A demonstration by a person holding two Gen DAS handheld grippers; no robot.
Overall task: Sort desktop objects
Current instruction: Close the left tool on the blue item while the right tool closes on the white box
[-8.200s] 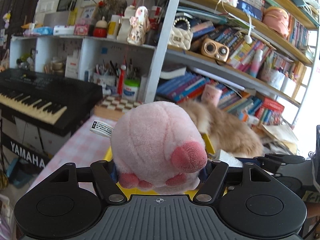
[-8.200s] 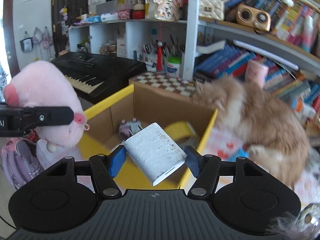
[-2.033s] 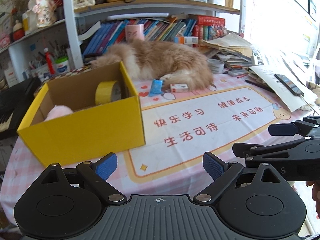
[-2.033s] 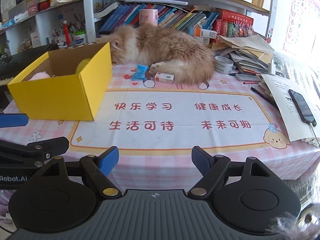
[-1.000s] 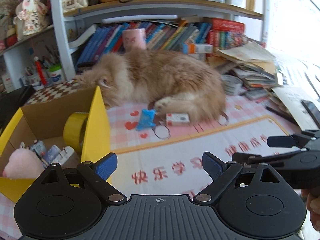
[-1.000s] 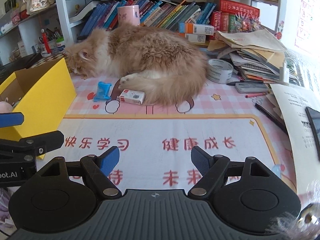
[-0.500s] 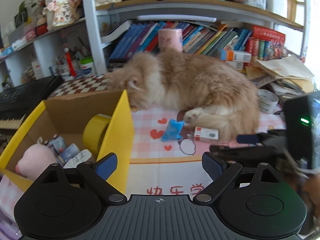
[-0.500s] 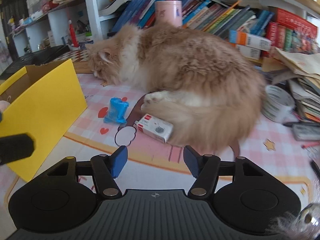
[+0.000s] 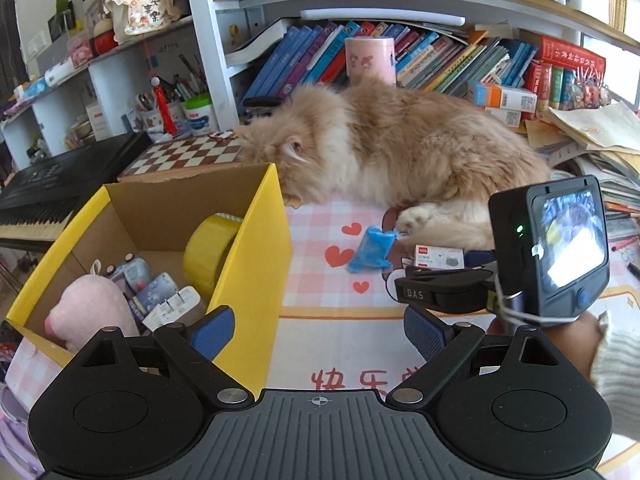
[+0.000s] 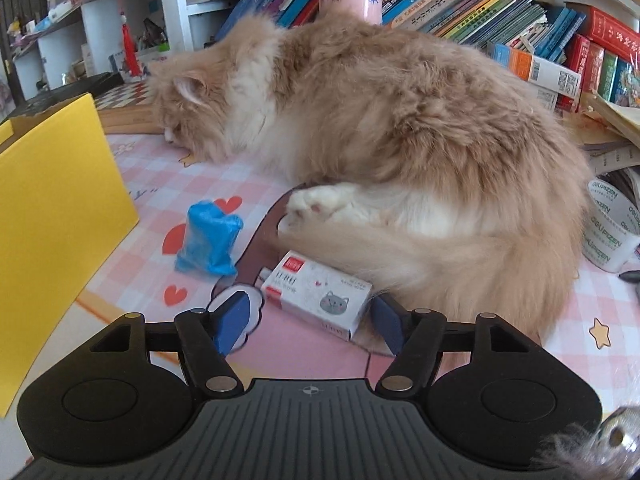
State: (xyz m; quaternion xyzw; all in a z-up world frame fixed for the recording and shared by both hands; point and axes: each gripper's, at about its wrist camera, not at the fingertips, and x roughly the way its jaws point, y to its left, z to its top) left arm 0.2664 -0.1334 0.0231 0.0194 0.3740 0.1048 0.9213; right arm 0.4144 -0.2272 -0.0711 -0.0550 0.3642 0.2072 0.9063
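**Q:** Which step is shown?

**A:** The approach to a pickup. The right tool [image 10: 308,316] sits low over the tabletop [image 10: 304,356] with the small white box [image 10: 318,295] between its blue pads [image 10: 234,316]. Its jaws have just been opening again after narrowing; they stand partly open, with a gap on each side of the box, so nothing is held yet.

**Q:** Where do the task's things lie?

**A:** The white box lies flat, just beside the tail of the sleeping cat [image 10: 380,120]. The crumpled blue packet [image 10: 210,240] lies near it, towards the yellow box [image 9: 256,264], which already holds a pink plush [image 9: 90,312], a yellow tape roll [image 9: 208,252] and small items.

**Q:** And the left tool?

**A:** The left tool [image 9: 318,326] hovers near the yellow box's front wall, jaws wide and empty.

**Q:** What does the next move call for?

**A:** Probably a slight advance, then closing squarely on the white box's long sides without catching fur, and a carry to the yellow box.
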